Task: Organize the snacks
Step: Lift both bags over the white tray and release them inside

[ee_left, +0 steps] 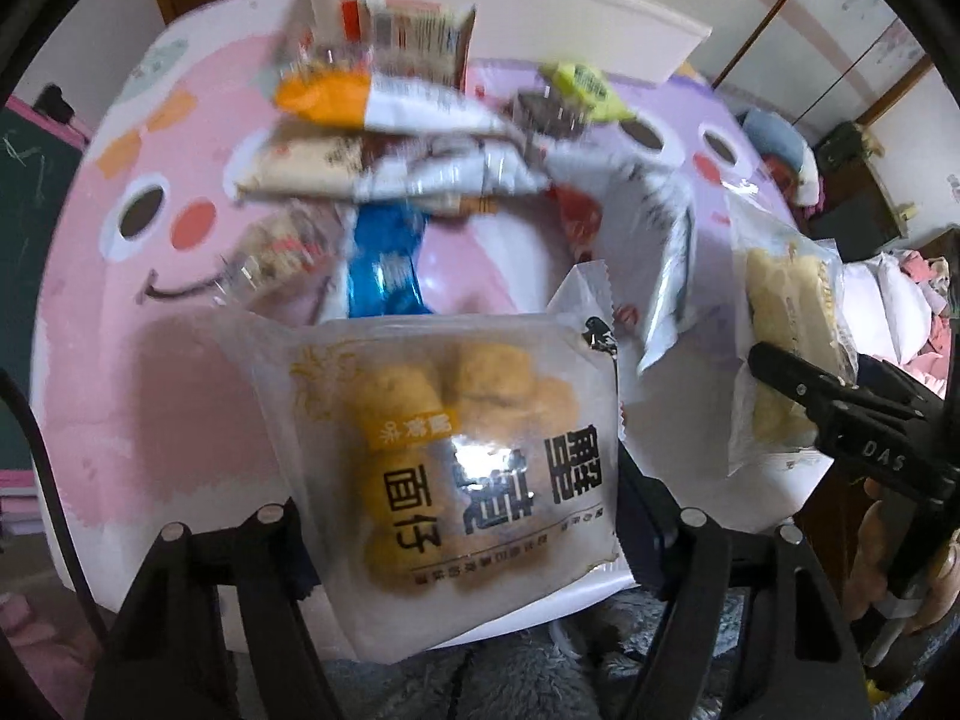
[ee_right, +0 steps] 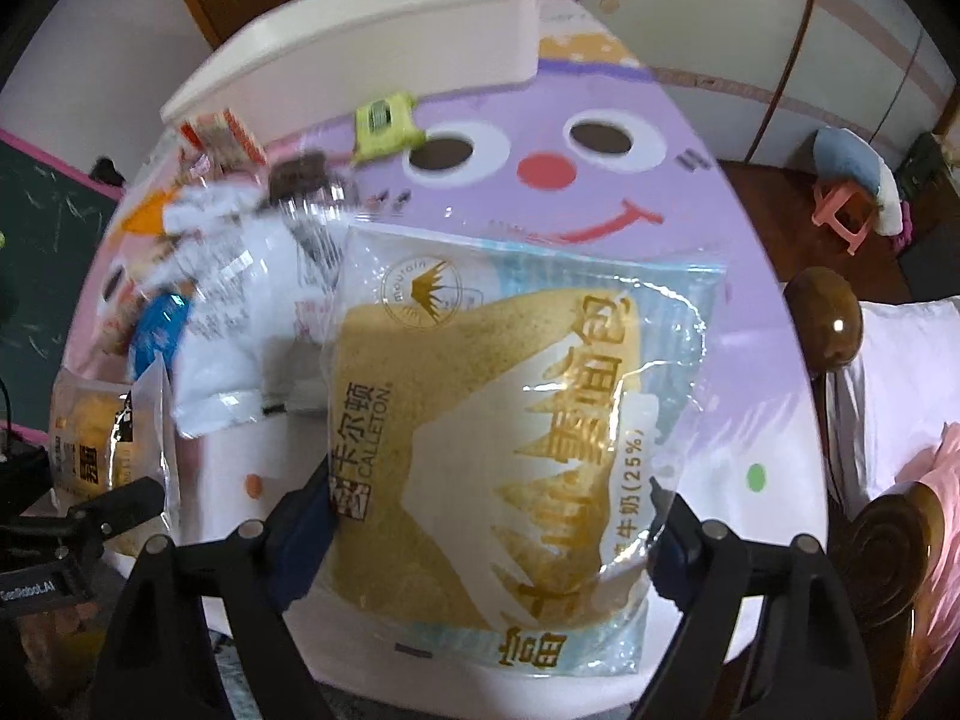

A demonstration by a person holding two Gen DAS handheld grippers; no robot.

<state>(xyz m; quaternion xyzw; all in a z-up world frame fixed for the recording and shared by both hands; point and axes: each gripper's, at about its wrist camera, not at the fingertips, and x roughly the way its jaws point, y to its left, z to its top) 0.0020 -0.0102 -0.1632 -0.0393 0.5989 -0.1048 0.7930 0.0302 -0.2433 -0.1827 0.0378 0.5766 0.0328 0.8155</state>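
Note:
My left gripper [ee_left: 462, 546] is shut on a clear bag of small golden buns [ee_left: 462, 438] and holds it over the near edge of the round table. My right gripper [ee_right: 492, 534] is shut on a large Calleton bread bag [ee_right: 510, 420] with a mountain print. The right gripper also shows in the left wrist view [ee_left: 840, 414] with its bread bag [ee_left: 786, 312]. The left gripper's bun bag shows at the left of the right wrist view [ee_right: 102, 438]. A pile of snack packets [ee_left: 420, 138] lies mid-table, also in the right wrist view [ee_right: 228, 276].
A white open box [ee_left: 510, 18] stands at the table's far edge, also in the right wrist view [ee_right: 360, 60]. The round table [ee_left: 120, 360] has pink and purple cartoon faces [ee_right: 600, 180]. A wooden bed frame [ee_right: 888, 540] is at the right, a chalkboard [ee_left: 30, 240] at the left.

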